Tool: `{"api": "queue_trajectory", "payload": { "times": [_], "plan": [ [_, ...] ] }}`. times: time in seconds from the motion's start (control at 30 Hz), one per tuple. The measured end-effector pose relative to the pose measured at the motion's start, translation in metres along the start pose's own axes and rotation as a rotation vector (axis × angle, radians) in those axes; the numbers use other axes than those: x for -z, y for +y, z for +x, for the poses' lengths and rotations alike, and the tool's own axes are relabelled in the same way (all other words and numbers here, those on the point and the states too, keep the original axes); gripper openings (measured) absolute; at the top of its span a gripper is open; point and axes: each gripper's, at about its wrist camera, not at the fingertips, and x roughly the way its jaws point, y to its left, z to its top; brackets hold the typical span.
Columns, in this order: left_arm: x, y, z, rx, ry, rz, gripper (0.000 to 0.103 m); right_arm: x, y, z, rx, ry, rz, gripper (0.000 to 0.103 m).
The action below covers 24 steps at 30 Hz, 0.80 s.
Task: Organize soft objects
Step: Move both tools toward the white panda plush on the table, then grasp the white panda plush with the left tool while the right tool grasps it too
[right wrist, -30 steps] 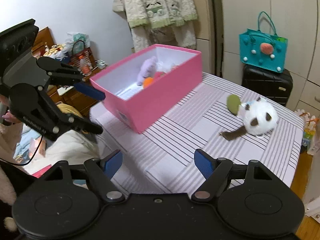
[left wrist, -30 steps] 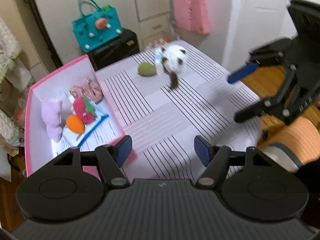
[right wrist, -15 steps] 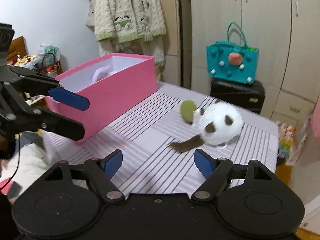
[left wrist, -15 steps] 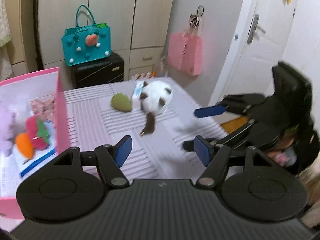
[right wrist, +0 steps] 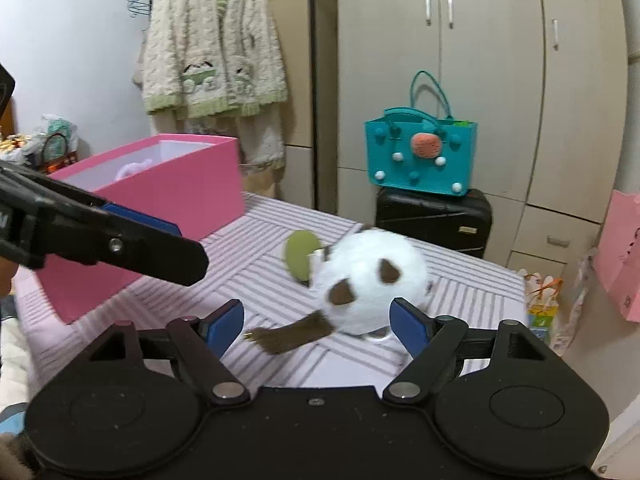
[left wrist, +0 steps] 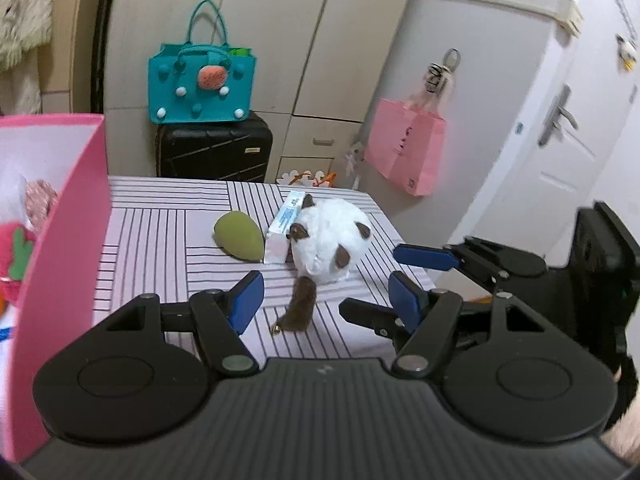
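Observation:
A white plush with brown patches and a brown tail lies on the striped table. A green soft toy and a small white-blue carton lie against it. My left gripper hovers open just short of the tail, with nothing between its pads. My right gripper faces the same plush from the other side. Its jaws are opening, and the plush lies just beyond the tips, unpressed. The green toy peeks out behind the plush. The pink box holds soft toys.
The pink box stands on the table's left part. A teal bag sits on a black suitcase behind the table. A pink paper bag hangs by the door. The left gripper's fingers cross the right wrist view.
Both grippers have come down and closer to the white plush from opposite sides. The pink box has slid to the left edge of the left wrist view.

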Motion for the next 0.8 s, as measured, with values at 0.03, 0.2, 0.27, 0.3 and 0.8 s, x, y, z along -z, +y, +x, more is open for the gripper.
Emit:
{"api": "queue_trajectory", "payload": {
  "times": [0.03,0.2,0.27,0.3,0.8],
  "plan": [
    [-0.001,0.001,0.005,0.003,-0.005,-0.013,0.068,0.000,-0.003,0.004,0.013,0.001,-0.002,0.085],
    [-0.008,-0.001,0.040,0.029,-0.007,-0.053,0.068,-0.003,-0.014,0.023,0.043,0.030,-0.022,0.086],
    [-0.010,-0.001,0.054,0.037,0.006,-0.071,0.068,-0.004,-0.016,0.031,0.057,0.039,-0.025,0.086],
    [-0.011,-0.001,0.060,0.043,0.010,-0.083,0.068,-0.005,-0.017,0.034,0.063,0.040,-0.035,0.086],
    [-0.014,0.015,0.107,0.023,0.049,-0.153,0.068,-0.004,-0.041,0.075,0.001,0.083,-0.002,0.094]
  ]
}}
